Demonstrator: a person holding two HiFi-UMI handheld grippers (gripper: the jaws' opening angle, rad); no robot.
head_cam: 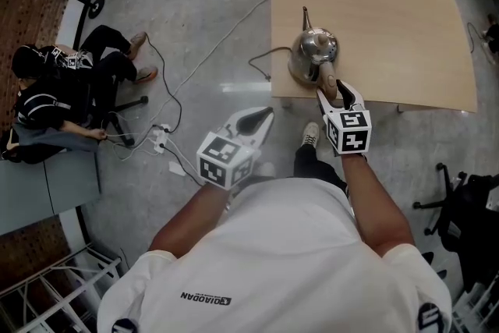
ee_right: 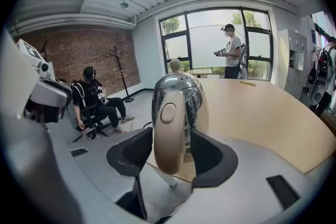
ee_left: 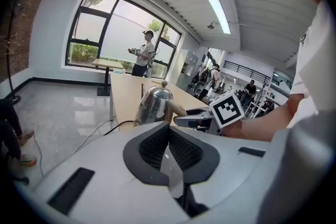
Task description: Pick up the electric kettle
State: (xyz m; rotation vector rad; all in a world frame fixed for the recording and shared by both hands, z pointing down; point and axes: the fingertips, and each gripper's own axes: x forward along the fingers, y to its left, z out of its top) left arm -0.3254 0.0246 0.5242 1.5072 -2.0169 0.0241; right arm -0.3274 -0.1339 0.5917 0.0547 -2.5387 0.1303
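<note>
Wooden table at far right, electric kettle standing upright at its near edge. Right gripper just near of it, jaws spread either side of the kettle's handle — pads not pressing. Left gripper off to the left — jaws pressed together, empty.

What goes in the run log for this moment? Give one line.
step: reach | right gripper: open, astride kettle handle, no grip | left gripper: shut, empty | kettle: upright, near table edge
</note>
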